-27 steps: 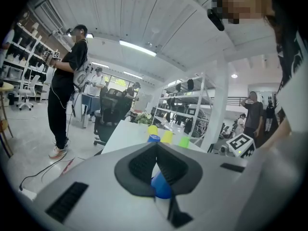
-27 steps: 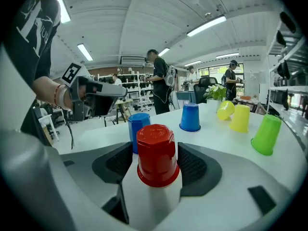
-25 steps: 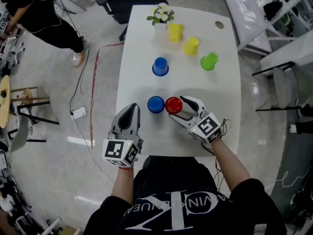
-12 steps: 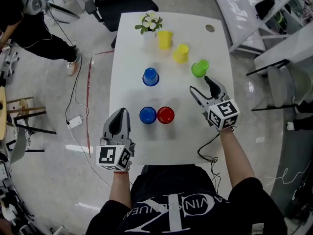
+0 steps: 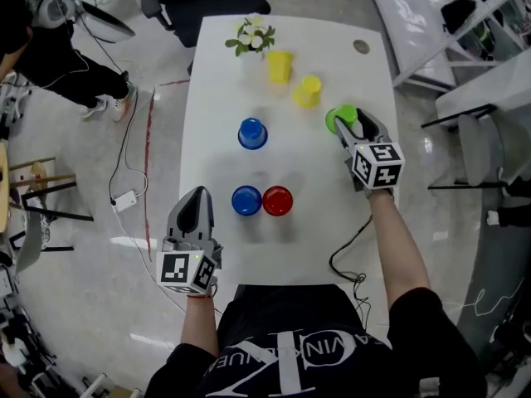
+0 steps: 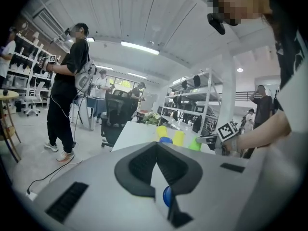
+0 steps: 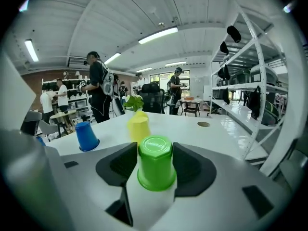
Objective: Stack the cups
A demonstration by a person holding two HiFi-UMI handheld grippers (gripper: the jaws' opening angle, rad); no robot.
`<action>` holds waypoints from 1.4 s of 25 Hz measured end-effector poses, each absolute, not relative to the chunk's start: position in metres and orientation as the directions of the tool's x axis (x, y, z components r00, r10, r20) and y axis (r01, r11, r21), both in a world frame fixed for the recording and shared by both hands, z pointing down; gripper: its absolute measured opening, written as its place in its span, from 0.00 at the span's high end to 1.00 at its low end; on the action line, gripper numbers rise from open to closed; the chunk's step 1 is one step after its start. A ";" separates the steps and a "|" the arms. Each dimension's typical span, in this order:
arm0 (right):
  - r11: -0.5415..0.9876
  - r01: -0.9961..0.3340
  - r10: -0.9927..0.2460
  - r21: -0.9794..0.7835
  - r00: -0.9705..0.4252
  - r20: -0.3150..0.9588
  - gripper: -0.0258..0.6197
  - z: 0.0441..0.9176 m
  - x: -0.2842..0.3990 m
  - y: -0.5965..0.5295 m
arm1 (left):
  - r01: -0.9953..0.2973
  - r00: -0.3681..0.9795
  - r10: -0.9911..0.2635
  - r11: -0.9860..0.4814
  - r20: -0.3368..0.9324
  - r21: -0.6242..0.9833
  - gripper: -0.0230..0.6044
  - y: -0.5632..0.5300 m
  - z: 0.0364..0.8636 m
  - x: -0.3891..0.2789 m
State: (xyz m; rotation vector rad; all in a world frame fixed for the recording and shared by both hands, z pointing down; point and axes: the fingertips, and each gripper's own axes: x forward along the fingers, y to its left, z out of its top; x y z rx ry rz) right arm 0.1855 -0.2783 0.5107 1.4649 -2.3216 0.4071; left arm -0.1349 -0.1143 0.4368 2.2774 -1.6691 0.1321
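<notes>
The head view looks steeply down on the whole white surface (image 5: 216, 81). The left gripper view sits low at its near edge, facing along it; the right gripper view hugs the green cup (image 7: 155, 161). All share the far blue cup (image 5: 251, 133).

Right tool (image 7: 155, 150) tighter, on green cup (image 7: 155, 170)

- Black short-sleeved T-shirt (image 5: 290, 353) with large white lettering.
- Left tool (image 5: 197, 194) and right tool (image 5: 352, 123): grey shells, black ribbed pads (image 6: 137, 167), and each has a white cube with black square markers.
- Black cable (image 5: 347, 251) trailing below the right wrist.
</notes>
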 end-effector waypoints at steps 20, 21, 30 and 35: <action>0.744 -0.667 -0.593 0.030 -0.639 0.490 0.61 0.503 0.093 -0.080 | -0.921 0.373 -0.900 -0.329 0.225 0.210 0.96 -0.095 0.434 -0.127; 0.747 -0.664 -0.590 0.032 -0.641 0.492 0.61 0.506 0.091 -0.075 | -0.920 0.374 -0.900 -0.330 0.225 0.209 0.96 -0.093 0.433 -0.128; 0.761 -0.647 -0.582 0.045 -0.651 0.488 0.61 0.506 0.082 -0.064 | -0.920 0.374 -0.899 -0.329 0.228 0.211 0.96 -0.083 0.434 -0.131; 0.768 -0.640 -0.567 0.025 -0.662 0.490 0.60 0.508 0.079 -0.059 | -0.920 0.375 -0.899 -0.331 0.226 0.210 0.96 -0.081 0.433 -0.130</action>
